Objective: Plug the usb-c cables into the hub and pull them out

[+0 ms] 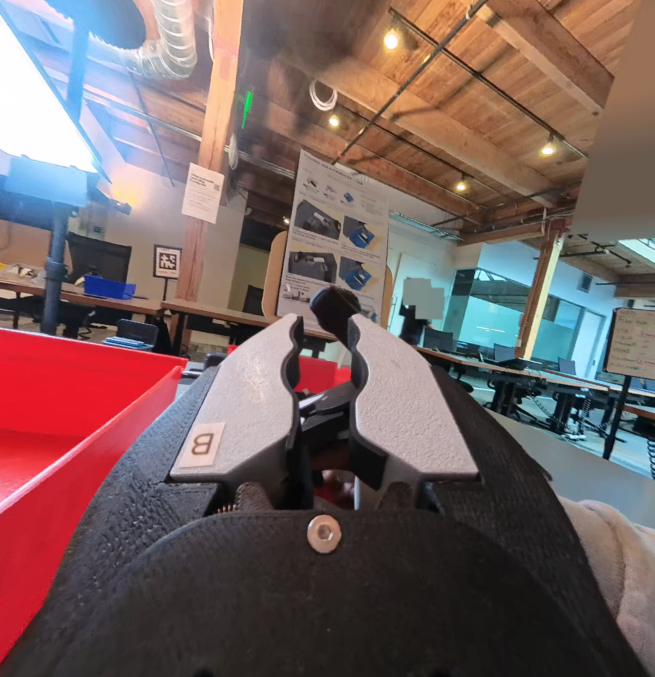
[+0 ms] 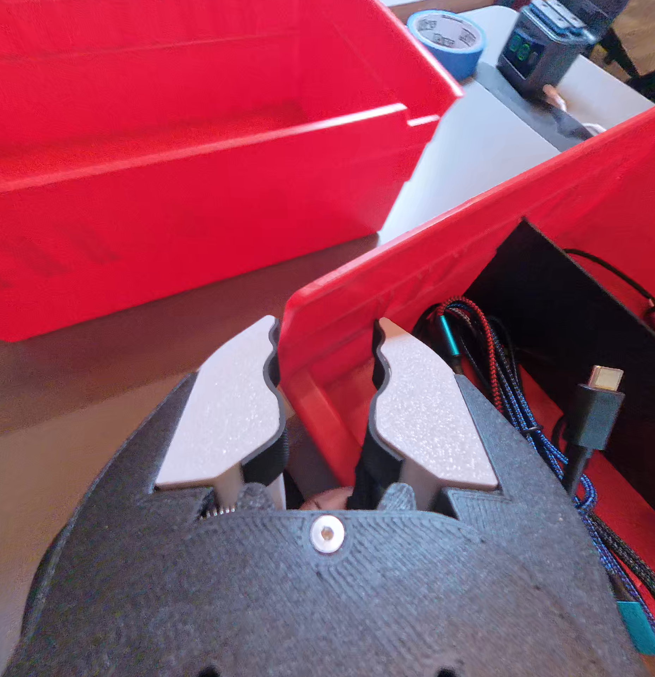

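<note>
In the left wrist view my left gripper [image 1: 326, 322] points up at the room. A black object, apparently the hub [image 1: 331, 307], sticks out past the fingertips and leans on the right finger; a black part of it spans the gap lower down. In the right wrist view my right gripper [image 2: 326, 329] is open and straddles the near corner of a red bin [image 2: 465, 249], left finger outside, right finger inside. The bin holds braided red-black and blue-black cables [image 2: 501, 384], a teal plug [image 2: 449, 340] and a black usb-c cable whose plug [image 2: 597, 403] stands upright.
A second red bin [image 2: 208, 165] stands to the left, also in the left wrist view [image 1: 62, 421]. A black divider [image 2: 560, 311] stands in the cable bin. A blue tape roll [image 2: 446, 40] and a dark device with a green display [image 2: 538, 47] sit behind. The grippers' ends are close to 20 cm from one another.
</note>
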Motion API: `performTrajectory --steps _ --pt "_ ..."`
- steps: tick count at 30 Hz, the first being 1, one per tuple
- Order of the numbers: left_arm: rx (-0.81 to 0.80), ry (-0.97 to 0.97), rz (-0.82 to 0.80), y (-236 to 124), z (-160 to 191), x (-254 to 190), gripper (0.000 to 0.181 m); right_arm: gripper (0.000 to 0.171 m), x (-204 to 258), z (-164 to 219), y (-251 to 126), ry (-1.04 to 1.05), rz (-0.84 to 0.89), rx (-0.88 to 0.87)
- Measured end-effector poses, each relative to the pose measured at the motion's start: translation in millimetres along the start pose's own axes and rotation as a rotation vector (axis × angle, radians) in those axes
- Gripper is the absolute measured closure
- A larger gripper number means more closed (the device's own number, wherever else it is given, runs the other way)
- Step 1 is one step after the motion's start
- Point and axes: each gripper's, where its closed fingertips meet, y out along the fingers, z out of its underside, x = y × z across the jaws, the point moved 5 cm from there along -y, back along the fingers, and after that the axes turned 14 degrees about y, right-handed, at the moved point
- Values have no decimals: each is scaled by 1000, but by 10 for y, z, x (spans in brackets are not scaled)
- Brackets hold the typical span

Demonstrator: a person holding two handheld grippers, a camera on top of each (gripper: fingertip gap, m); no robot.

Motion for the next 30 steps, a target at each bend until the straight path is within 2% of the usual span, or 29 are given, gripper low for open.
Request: performTrajectory --steps 5,11,18,21,24,27,30 --pt "-41 5 -49 -44 -56 77 159 123 170 -59 127 -54 -66 6" --pt "-1 -41 -18 -24 -81 72 159 123 259 -133 259 -115 -140 15" --pt "-1 4 -15 -152 -437 256 158 123 293 -173 332 -208 -273 34" --pt "53 112 -111 -324 -588 578 156 123 300 -178 341 -253 -343 40" --pt "205 256 -346 -622 -606 1147 145 122 289 -173 306 -252 -385 48" --pt "367 318 -542 -989 -520 1660 126 105 321 -244 77 -52 -372 -109" --pt "462 239 -632 -1244 -306 2019 119 102 528 -235 -287 193 -439 -300"
